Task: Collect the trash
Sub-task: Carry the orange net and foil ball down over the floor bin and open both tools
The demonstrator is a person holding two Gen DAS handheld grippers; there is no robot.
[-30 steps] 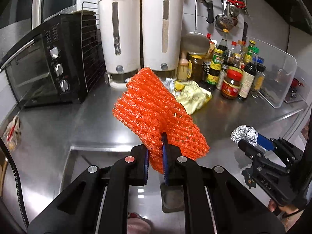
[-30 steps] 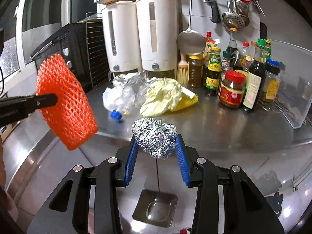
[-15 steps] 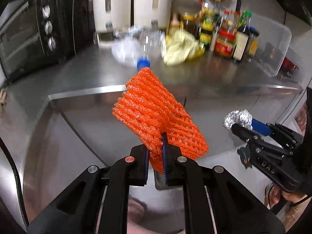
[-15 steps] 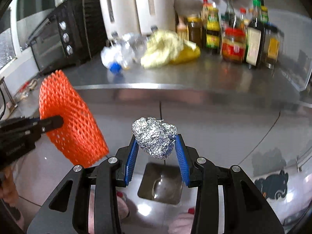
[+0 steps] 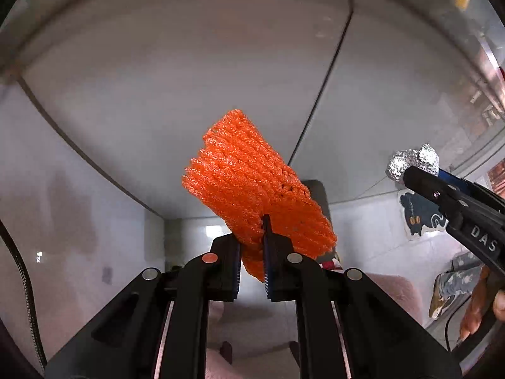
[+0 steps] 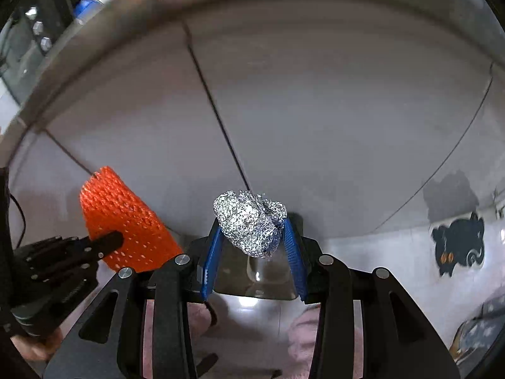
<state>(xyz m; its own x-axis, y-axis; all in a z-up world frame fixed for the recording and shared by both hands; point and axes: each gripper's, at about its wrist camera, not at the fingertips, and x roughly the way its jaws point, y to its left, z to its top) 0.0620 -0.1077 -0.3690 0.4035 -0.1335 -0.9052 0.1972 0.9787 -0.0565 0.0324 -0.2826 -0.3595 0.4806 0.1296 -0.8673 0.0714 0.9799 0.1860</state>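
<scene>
Between left claw (image 5: 251, 257) pads: orange foam net (image 5: 252, 186), clamped | right claw (image 6: 252, 249): foil ball (image 6: 251, 222) (pinched)

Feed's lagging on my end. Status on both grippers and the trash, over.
Left gripper shut on orange net. Right gripper shut on foil ball. Both in front of the cabinet doors. Nothing in the way.

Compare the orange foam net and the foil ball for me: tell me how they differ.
The orange foam net is a flattened mesh sleeve full of holes; the foil ball is a crumpled, closed silver lump. The net is pinched at its lower edge between the nearly closed jaws of the left gripper; the ball sits across the wider jaws of the right gripper. Both are held in the air in front of the steel cabinet doors.
</scene>
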